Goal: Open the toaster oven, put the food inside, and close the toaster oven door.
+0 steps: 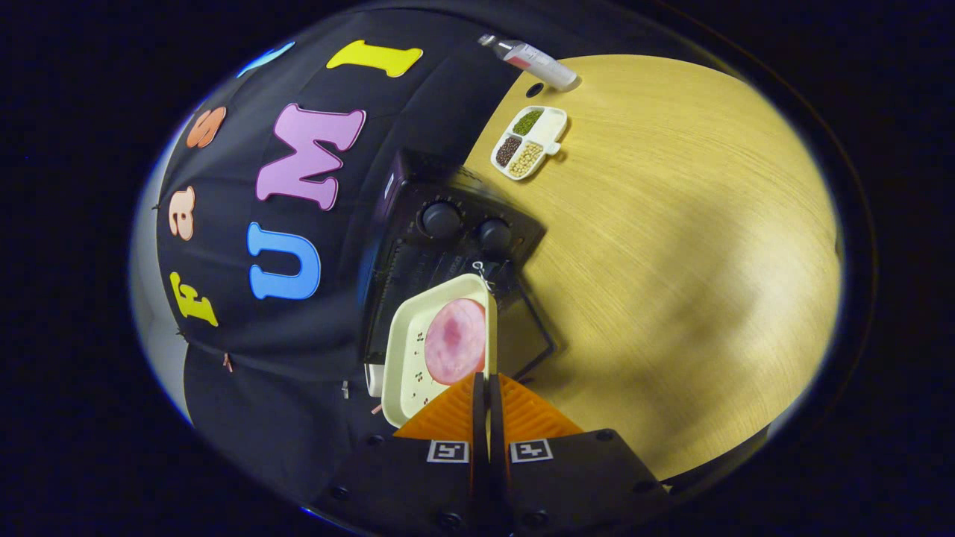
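Note:
My gripper [489, 379] is shut on the near rim of a cream square plate [414, 350], which hangs tilted in the air. A round pink slice of ham [455, 341] lies on the plate just ahead of the fingers. Beyond the plate stands the black toaster oven [455, 231] with two round knobs [442, 220] on its front panel. Its glass door [530, 328] hangs open, flat toward the wooden table [671, 246], beside and below the plate. The plate covers most of the oven's opening.
A white divided dish [528, 142] with green, brown and pale beans sits on the table beyond the oven. A white and red tube-like object [531, 61] lies at the table's far edge. The black cloth wall [246, 313] stands close behind the oven.

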Tool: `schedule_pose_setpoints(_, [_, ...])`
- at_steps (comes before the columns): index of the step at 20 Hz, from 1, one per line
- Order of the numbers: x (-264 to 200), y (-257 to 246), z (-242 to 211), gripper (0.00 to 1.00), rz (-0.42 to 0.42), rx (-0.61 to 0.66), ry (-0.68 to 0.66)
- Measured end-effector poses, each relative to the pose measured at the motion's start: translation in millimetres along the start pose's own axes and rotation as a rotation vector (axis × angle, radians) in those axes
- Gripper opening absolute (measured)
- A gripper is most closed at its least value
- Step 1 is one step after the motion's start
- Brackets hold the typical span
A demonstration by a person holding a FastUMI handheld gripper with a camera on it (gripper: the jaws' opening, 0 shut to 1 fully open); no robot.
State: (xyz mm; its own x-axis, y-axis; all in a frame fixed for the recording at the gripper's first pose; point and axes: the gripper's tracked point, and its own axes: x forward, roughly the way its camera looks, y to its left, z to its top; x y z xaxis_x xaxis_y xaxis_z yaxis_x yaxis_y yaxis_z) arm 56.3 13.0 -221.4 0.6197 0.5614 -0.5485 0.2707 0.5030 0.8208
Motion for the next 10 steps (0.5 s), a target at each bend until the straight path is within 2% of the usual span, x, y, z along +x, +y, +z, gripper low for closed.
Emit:
schedule_pose_setpoints(5, [50.2,20.8,-6.3,0.06,0.007,-0.013,-0.037])
schedule_pose_setpoints(10, [99.3,35.2,6.2,0.06,0.018,0.039,-0.112])
